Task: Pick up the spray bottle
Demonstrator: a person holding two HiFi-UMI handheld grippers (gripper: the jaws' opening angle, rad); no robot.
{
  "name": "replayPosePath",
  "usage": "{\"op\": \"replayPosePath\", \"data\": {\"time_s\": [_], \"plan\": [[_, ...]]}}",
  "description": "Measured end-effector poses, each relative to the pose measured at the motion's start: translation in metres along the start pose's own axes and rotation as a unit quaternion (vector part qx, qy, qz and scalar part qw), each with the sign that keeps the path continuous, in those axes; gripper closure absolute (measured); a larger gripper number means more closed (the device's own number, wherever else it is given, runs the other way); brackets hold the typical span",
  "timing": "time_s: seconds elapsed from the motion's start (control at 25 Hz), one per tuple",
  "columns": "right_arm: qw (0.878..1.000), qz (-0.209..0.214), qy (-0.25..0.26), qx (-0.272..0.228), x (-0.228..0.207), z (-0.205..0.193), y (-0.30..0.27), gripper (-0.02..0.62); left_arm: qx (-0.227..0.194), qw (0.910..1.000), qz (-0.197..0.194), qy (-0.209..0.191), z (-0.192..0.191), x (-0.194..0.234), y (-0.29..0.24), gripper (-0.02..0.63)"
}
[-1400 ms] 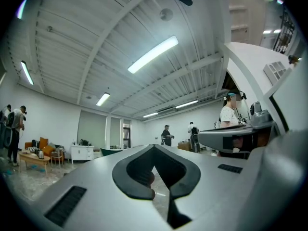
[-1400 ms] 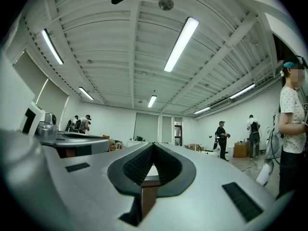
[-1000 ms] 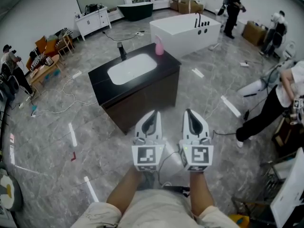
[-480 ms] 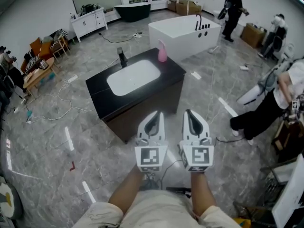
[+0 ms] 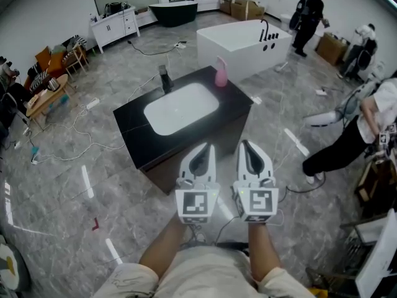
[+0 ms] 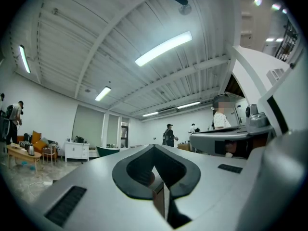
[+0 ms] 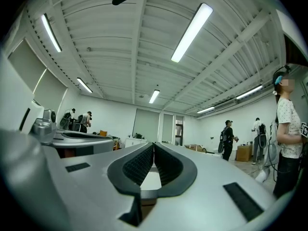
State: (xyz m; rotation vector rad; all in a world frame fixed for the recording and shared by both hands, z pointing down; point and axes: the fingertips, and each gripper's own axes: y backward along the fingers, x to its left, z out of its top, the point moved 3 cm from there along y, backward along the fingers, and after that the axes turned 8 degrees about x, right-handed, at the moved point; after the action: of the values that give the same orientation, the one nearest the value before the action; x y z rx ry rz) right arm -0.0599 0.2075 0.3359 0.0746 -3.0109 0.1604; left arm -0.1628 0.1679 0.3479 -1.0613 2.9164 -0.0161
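The pink spray bottle (image 5: 221,73) stands upright on the far right corner of a black vanity top (image 5: 133,113), beside its white sink basin (image 5: 180,107). A person's bare forearms hold both grippers side by side in the head view, well short of the vanity's near edge. My left gripper (image 5: 202,149) and my right gripper (image 5: 248,148) point toward the vanity, each with its jaws together and nothing between them. In the left gripper view my left gripper (image 6: 154,150) shows only the room beyond; the same holds for my right gripper (image 7: 154,146) in the right gripper view. Neither gripper view shows the bottle.
A black faucet (image 5: 164,78) stands at the sink's back. A white bathtub (image 5: 242,39) lies behind the vanity. Cables (image 5: 80,120) trail over the grey tiled floor. A bent-over person (image 5: 347,141) is at the right, another person (image 5: 310,14) at the far back.
The vanity and bottle have drawn nearer and shifted right in the head view. Both grippers stay side by side and shut.
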Motion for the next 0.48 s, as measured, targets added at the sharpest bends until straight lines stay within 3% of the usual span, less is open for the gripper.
{"op": "replayPosePath", "data": {"time_s": [0.48], "plan": [[1.0,-0.002,-0.007,-0.011,-0.014,-0.012,-0.052,0.589,0.005,1.0,0.005,-0.004,-0.015,0.015,-0.05,0.604]]}}
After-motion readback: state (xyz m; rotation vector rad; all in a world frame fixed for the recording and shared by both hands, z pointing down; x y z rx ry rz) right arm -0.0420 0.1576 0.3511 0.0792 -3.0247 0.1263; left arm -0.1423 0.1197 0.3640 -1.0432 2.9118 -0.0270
